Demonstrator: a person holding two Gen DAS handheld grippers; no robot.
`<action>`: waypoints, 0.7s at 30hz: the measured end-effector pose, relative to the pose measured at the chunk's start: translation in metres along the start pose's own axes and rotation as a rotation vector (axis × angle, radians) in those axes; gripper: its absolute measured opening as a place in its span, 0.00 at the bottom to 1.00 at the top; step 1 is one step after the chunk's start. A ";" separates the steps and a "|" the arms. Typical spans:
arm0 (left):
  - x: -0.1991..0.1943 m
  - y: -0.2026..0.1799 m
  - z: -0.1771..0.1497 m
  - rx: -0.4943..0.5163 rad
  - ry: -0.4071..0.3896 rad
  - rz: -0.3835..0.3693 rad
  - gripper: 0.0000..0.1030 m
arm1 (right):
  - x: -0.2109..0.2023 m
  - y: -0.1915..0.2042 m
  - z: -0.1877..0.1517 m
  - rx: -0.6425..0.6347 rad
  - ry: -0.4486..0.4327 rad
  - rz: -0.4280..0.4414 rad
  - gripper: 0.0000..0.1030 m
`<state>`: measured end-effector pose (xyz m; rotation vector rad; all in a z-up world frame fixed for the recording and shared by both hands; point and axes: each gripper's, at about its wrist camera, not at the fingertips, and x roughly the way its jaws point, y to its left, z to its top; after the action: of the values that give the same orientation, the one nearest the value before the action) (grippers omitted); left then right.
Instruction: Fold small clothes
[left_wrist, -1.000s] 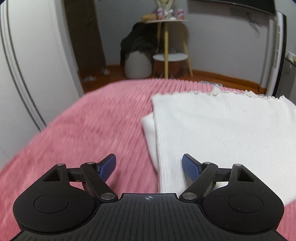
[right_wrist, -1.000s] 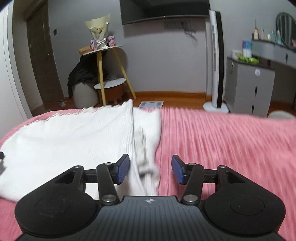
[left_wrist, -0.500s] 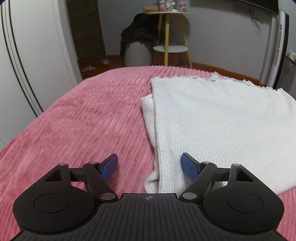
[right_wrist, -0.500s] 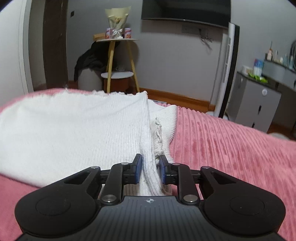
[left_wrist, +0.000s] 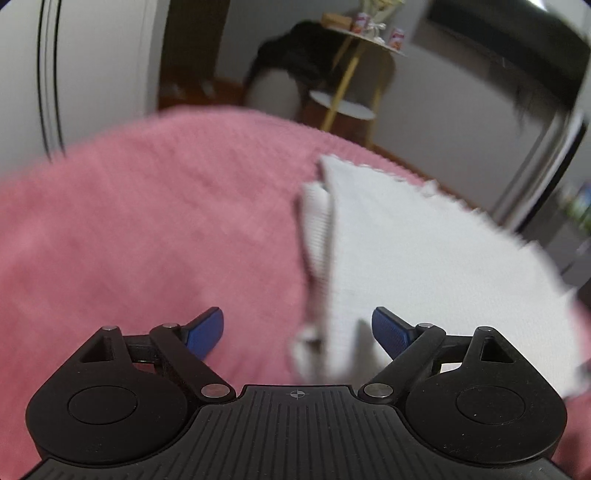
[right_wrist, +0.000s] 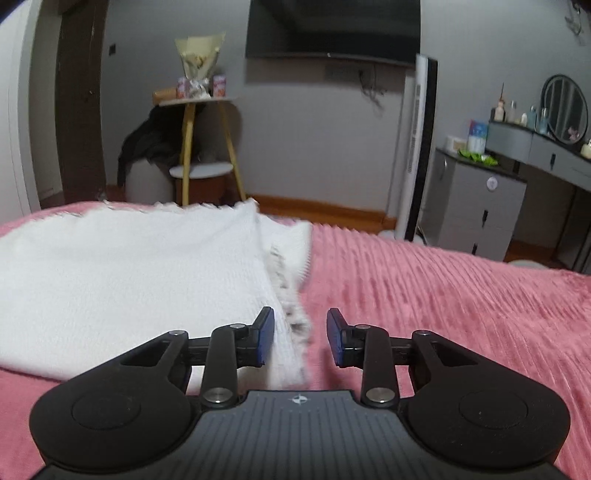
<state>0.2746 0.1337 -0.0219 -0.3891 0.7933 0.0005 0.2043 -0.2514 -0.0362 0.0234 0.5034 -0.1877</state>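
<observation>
A white knit garment (left_wrist: 406, 251) lies partly folded on the pink ribbed bedspread (left_wrist: 147, 221). In the left wrist view, which is blurred, its near left corner sits between the blue pads of my left gripper (left_wrist: 297, 328), which is wide open. In the right wrist view the garment (right_wrist: 129, 273) fills the left half, with its frayed right edge (right_wrist: 291, 306) running between the fingers of my right gripper (right_wrist: 300, 339). The right jaws stand apart and do not pinch the cloth.
Beyond the bed stand a wooden stool-table (right_wrist: 199, 147) with a bouquet and cans, a pouffe with dark clothes (right_wrist: 147, 162), a tower fan (right_wrist: 417, 147), a grey dresser (right_wrist: 480, 206) and a wall TV (right_wrist: 332, 29). A white wardrobe (left_wrist: 55, 74) is on the left.
My right gripper closed on the garment's right edge half a second ago and has opened again, letting it go. My left gripper, still open, has swung and tilted, blurring its view.
</observation>
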 end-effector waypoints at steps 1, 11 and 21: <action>0.005 0.002 0.000 -0.041 0.024 -0.022 0.89 | -0.004 0.006 0.000 0.002 0.003 0.024 0.29; 0.028 -0.015 0.001 -0.065 0.076 -0.021 0.58 | -0.014 0.056 -0.004 -0.088 -0.011 0.144 0.23; 0.038 -0.019 0.025 -0.128 0.146 -0.024 0.28 | -0.002 0.059 -0.019 -0.109 0.053 0.230 0.17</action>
<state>0.3217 0.1186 -0.0263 -0.5242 0.9353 0.0006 0.2040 -0.1913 -0.0531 -0.0202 0.5594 0.0656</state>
